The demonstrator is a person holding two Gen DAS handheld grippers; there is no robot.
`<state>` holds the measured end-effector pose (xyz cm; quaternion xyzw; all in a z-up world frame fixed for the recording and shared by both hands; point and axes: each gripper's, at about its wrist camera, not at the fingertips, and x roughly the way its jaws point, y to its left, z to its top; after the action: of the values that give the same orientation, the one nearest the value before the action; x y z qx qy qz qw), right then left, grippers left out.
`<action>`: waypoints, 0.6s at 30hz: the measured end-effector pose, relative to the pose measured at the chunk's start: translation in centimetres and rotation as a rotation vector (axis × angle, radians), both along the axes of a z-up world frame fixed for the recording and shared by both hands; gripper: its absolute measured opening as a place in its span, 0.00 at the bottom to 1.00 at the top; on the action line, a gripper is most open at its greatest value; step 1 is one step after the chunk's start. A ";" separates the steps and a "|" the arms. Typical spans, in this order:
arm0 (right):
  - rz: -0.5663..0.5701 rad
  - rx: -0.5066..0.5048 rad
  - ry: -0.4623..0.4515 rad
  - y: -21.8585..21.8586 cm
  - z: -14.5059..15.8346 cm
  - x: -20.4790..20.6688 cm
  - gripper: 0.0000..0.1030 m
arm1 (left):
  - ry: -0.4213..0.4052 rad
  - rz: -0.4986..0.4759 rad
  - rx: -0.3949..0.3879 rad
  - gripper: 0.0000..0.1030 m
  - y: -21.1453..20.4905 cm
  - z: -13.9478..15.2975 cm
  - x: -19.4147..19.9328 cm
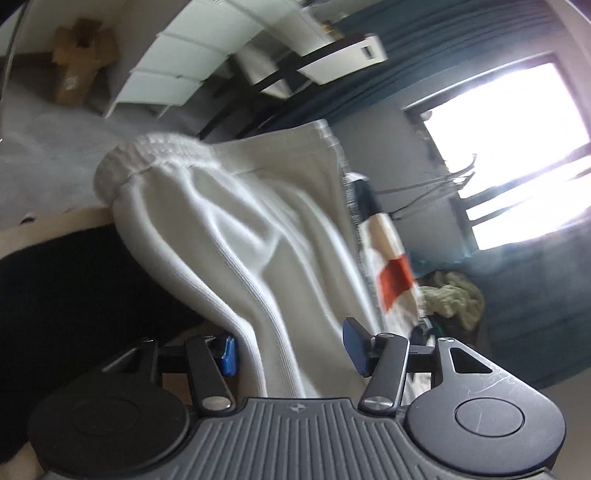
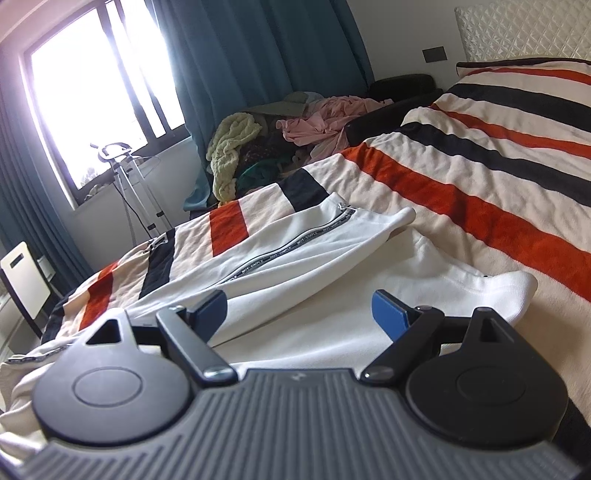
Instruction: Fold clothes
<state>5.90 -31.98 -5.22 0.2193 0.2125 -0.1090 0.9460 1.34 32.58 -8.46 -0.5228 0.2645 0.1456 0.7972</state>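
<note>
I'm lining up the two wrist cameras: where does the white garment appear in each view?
Left wrist: white garment fills the centre, elastic waistband at upper left, running down between the open gripper fingers.
Right wrist: white garment lies flat across the centre.
Shared landmark: striped blanket beneath it.

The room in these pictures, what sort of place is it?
Most likely a home bedroom. A bed under a striped blanket with a quilted headboard, teal curtains beside a bright window, and a heap of unfolded clothes past the white trousers.
</note>
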 end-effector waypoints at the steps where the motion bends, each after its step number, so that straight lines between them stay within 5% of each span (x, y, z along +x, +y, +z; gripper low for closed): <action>1: 0.000 0.002 0.003 0.0 0.0 0.1 0.84 | 0.023 0.010 -0.020 0.55 0.3 -0.5 0.1; 4: -0.002 0.003 0.011 0.1 -0.1 0.2 0.84 | 0.093 0.039 -0.079 0.53 1.2 -2.2 0.3; 9: -0.003 0.008 0.016 0.1 -0.2 0.2 0.84 | 0.092 0.085 -0.140 0.43 2.3 -3.5 -0.1; 14: -0.008 0.019 0.024 -0.1 -0.3 0.2 0.84 | 0.053 0.062 -0.083 0.16 1.8 -2.3 -0.3; 18: -0.049 0.038 0.029 -1.0 -0.3 0.0 0.84 | -0.002 0.053 -0.061 0.13 1.4 -1.2 -1.3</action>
<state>5.90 -33.01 -5.52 0.2409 0.2227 -0.1313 0.9355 0.06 34.00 -9.69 -0.5539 0.2539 0.1579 0.7770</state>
